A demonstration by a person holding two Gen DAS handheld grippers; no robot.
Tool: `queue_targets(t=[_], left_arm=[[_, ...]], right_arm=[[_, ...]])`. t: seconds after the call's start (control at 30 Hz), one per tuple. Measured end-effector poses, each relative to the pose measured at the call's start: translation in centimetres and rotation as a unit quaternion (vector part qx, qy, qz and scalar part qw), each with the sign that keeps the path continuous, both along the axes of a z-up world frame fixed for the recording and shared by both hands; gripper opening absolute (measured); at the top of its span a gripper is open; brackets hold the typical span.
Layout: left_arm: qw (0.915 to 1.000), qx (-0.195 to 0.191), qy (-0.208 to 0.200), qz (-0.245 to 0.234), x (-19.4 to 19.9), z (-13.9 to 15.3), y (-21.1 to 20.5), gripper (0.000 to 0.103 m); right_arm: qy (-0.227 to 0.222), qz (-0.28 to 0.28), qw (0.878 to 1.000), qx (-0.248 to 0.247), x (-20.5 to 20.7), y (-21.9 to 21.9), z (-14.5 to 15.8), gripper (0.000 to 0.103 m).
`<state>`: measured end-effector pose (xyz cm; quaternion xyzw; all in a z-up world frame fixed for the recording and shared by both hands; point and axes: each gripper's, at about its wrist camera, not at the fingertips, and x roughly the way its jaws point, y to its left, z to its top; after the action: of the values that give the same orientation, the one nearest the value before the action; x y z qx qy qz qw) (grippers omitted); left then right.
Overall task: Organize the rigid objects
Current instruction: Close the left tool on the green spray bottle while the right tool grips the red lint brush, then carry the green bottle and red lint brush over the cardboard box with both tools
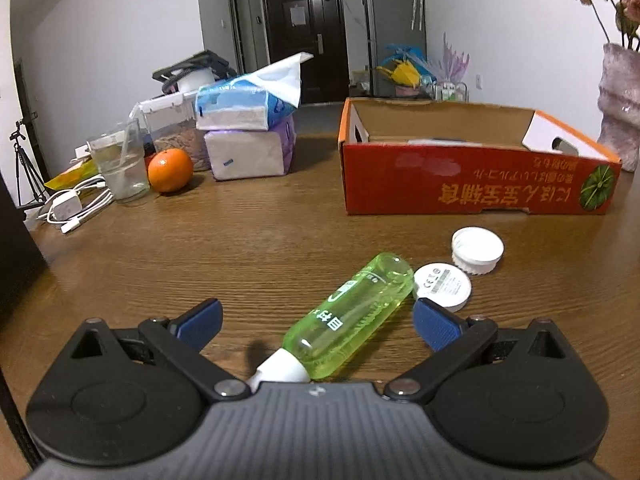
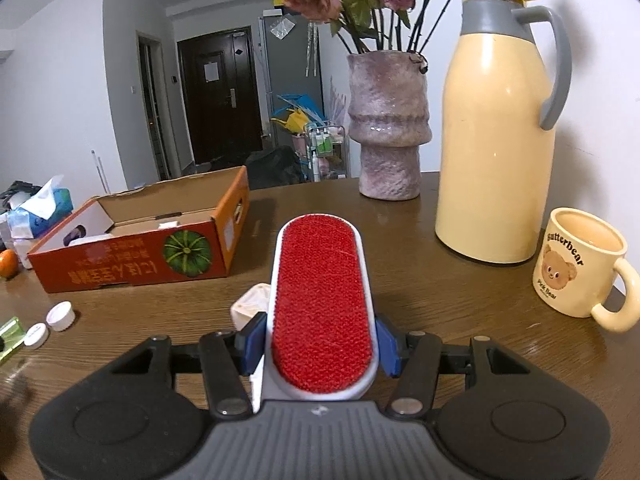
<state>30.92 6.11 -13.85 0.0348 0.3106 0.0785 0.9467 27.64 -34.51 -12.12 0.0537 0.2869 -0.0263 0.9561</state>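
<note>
Now lint brush [image 2: 322, 312] between right tool [image 2: 322, 346] pads.

On the table stands one orange cardboard box [image 1: 476, 176], and in front of it lie one green bottle [image 1: 352, 320] and two white round caps [image 1: 478, 250]. There is one lint brush [image 2: 320, 312] with a red face. I count two tissue packs [image 1: 240, 110], stacked, one orange [image 1: 170, 170], and one clear cup [image 1: 120, 164]. On the other side are one vase [image 2: 388, 128], one yellow thermos jug [image 2: 500, 120] and one bear mug [image 2: 580, 264].
</note>
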Motion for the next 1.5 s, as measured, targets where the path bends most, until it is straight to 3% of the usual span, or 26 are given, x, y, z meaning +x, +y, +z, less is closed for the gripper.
queue_targets(t=[0.17,0.33,0.47,0.67,1.5], left_arm=[[0.9999,0.013,-0.002,-0.007,0.7,-0.5,0.1,0.102],[0.9989,-0.012,0.018,-0.041,1.3,-0.9,0.2,0.072],[0.9980,-0.020,0.016,-0.058,1.0,-0.9,-0.2,0.063],[0.9964,-0.041,0.019,-0.073,0.7,-0.7,-0.3,0.032],[0.9944,-0.059,-0.024,-0.085,-2.2,2.1,-1.8,0.032]], right_arm=[[0.001,0.008,1.000,0.003,0.0,1.2,-0.1,0.055],[0.003,0.014,1.000,0.005,0.1,2.2,-0.3,0.055],[0.004,0.019,1.000,0.005,0.1,3.1,-0.4,0.055],[0.008,0.032,0.999,0.004,0.0,4.8,-0.6,0.055],[0.001,0.071,0.997,0.019,-0.9,9.6,-0.3,0.055]])
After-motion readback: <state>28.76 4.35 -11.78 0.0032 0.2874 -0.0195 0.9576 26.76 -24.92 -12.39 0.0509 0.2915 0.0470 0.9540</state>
